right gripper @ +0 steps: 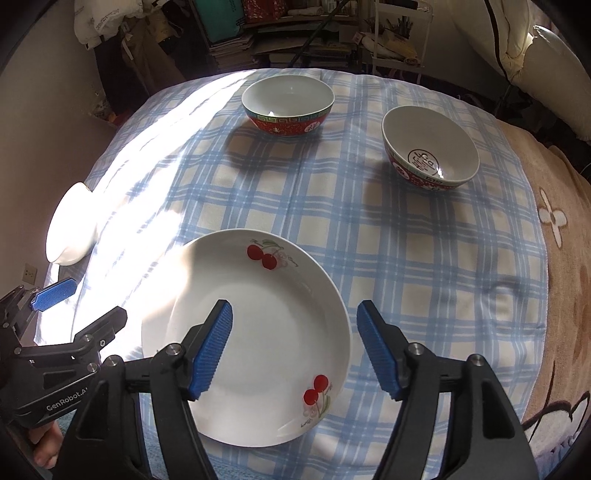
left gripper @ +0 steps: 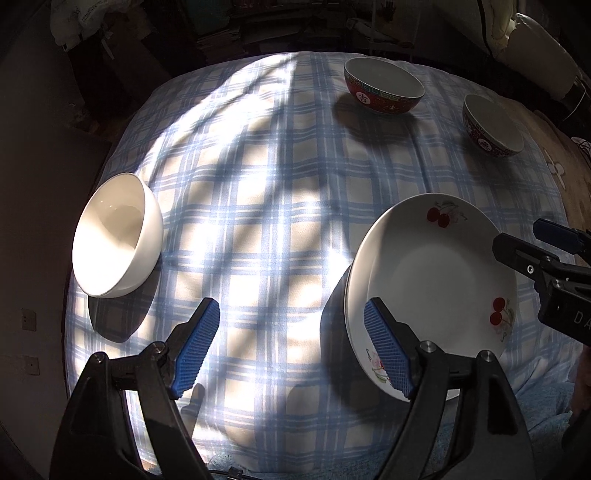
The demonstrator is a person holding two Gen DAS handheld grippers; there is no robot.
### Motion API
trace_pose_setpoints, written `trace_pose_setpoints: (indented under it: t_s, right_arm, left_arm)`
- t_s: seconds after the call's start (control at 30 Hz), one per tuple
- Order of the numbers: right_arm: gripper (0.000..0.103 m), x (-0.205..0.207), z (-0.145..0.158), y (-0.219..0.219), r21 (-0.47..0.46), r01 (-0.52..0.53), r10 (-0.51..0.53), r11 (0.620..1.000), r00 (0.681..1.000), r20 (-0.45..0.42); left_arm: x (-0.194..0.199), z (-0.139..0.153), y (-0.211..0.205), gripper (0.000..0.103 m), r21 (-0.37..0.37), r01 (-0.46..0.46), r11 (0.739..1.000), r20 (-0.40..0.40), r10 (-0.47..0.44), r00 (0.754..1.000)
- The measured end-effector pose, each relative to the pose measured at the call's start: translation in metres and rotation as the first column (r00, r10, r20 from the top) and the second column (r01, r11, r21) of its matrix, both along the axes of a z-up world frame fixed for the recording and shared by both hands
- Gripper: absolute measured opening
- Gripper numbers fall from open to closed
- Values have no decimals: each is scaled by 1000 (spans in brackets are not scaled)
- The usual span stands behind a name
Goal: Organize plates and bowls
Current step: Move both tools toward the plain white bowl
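Note:
A white plate with red cherries (right gripper: 258,325) lies flat on the checked cloth, between the two grippers. My right gripper (right gripper: 293,306) hangs open over the plate's right rim, and its pads touch nothing. My left gripper (left gripper: 291,306) is open too, its right pad (left gripper: 388,350) above the plate's (left gripper: 436,273) left rim. Each gripper shows in the other view: the right gripper (left gripper: 532,240) and the left gripper (right gripper: 85,302). A plain white bowl (left gripper: 114,236) sits at the left edge. Two red patterned bowls (right gripper: 288,99) (right gripper: 430,147) stand at the far side.
The blue and white checked cloth (right gripper: 369,236) covers a soft surface, with a brown blanket (right gripper: 561,258) along its right. Cluttered shelves (right gripper: 295,33) and white bedding (right gripper: 546,55) stand behind it. A wall with a socket (right gripper: 29,273) runs along the left.

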State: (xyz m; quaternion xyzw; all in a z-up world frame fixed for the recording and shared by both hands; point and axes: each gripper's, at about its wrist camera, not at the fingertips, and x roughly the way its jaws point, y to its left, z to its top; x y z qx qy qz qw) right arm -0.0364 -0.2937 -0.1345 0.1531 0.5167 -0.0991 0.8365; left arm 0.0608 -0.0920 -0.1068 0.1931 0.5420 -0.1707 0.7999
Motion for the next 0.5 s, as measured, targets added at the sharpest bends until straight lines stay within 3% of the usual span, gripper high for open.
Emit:
trace_pose_setpoints:
  t_s: [0.23,0.5]
  right_arm:
    - [96,16,24,17,-50,-34,37,998,997,69]
    - [101,37,45,38,-22,-54,57,998,987,149]
  left_arm:
    - [22,32,36,80,-20,-77,997,47,78,996]
    - [31,57,70,80,-1,-98,995,107,97,989]
